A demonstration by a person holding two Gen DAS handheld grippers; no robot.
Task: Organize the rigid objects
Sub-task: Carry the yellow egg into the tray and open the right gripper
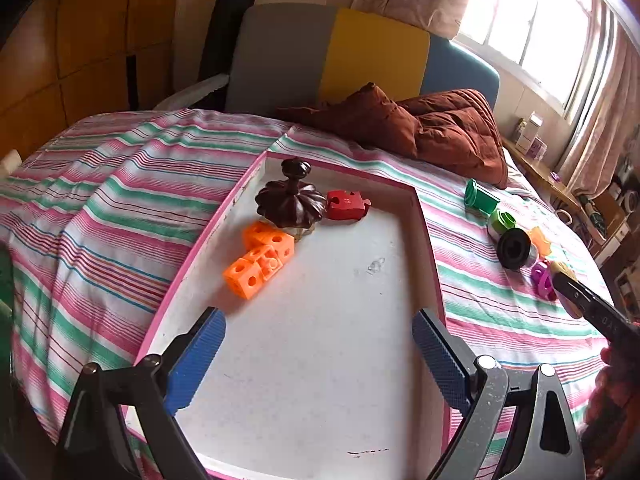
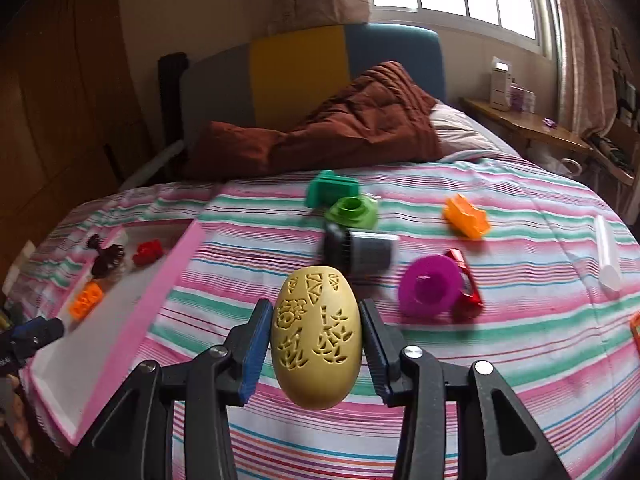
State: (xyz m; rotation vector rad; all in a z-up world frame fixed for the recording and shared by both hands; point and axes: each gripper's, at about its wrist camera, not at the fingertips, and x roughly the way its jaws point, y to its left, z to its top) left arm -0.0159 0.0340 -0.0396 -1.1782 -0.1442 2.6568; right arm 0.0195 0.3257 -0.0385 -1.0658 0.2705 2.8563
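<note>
Right gripper (image 2: pixel 316 344) held the yellow carved egg (image 2: pixel 316 336) above the striped bedspread (image 2: pixel 440 380); left gripper (image 1: pixel 318 354) hung wide open and empty over the pink-rimmed tray (image 1: pixel 430 240).

The tray's near edge was cut off behind the left gripper; it held a dark brown fluted lid (image 1: pixel 291 200), orange linking cubes (image 1: pixel 260 258) touching that lid, and a red puzzle block (image 1: pixel 347 205) just beside it. On the bedspread right of the tray lay a black-and-silver cylinder (image 2: pixel 358 252), blurred; a magenta ring (image 2: pixel 430 290) partly hiding a red piece (image 2: pixel 466 280); a green cup (image 2: pixel 353 210); an orange shape (image 2: pixel 466 216). A white tube (image 2: pixel 608 258) lay well apart.
</note>
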